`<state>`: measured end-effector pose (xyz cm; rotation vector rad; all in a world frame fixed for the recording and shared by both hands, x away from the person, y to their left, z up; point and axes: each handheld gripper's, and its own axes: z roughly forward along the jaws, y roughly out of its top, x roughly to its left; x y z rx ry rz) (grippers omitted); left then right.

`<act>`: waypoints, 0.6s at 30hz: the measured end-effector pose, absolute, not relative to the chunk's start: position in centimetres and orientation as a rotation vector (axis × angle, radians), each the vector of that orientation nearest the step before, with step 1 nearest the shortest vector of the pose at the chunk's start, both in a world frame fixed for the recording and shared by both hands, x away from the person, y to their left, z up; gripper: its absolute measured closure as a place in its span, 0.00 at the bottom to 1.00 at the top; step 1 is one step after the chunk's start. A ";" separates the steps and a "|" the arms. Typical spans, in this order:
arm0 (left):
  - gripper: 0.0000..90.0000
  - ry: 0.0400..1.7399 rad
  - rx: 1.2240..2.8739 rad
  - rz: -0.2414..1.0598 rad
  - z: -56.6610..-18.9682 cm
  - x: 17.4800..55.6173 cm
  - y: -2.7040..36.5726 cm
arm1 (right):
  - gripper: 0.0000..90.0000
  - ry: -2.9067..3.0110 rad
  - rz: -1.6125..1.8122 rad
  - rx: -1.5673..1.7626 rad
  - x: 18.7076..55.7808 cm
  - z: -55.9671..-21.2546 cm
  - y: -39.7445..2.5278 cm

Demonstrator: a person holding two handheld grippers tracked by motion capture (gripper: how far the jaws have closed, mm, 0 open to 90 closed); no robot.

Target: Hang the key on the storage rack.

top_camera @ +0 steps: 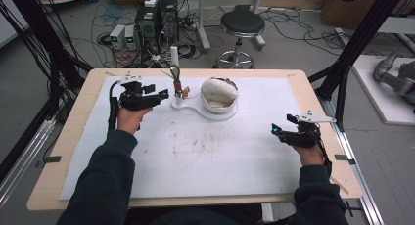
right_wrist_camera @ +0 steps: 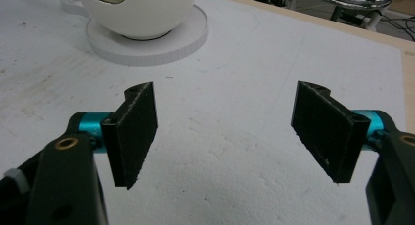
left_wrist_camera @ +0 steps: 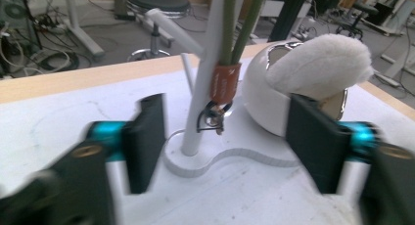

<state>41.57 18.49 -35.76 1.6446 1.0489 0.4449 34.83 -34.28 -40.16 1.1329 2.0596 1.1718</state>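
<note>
Stand pieces sit at the far middle of the tabletop (top_camera: 68,137): a white figure-eight base (top_camera: 195,109) carries a thin white post (top_camera: 174,63) at its left end and a white egg-shaped bowl (top_camera: 219,94) at its right end. In the left gripper view, a fluffy white pad (left_wrist_camera: 320,66) rests in the bowl's opening, and green stems (left_wrist_camera: 240,24) run alongside the post, bound by an orange-brown band (left_wrist_camera: 224,80) with a small metal clip (left_wrist_camera: 211,118) hanging beneath it.

The left gripper (top_camera: 164,94) hovers just beside the post on its left, held by the person's left hand (top_camera: 128,118). Its jaws are spread wide, with the post and band between them farther off, touching nothing. The right gripper (top_camera: 275,131) is well apart from the stand, near the right edge of the white sheet (top_camera: 220,156), jaws likewise wide apart and holding nothing. A stained patch (top_camera: 193,143) marks the sheet's middle. Beyond the tabletop stands a black stool (top_camera: 242,24) among floor cables.
</note>
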 end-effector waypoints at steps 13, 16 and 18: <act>0.26 0.833 1.660 0.548 -38.5 36.3 21.4 | 0.28 2.082 1.180 1.118 34.6 -40.4 -34.3; 0.22 0.856 1.653 0.542 -38.8 35.8 21.7 | 0.28 2.082 1.185 1.111 34.6 -40.4 -34.3; 0.21 0.858 1.627 0.556 -39.3 34.9 22.1 | 0.28 2.084 1.191 1.110 34.5 -40.4 -34.1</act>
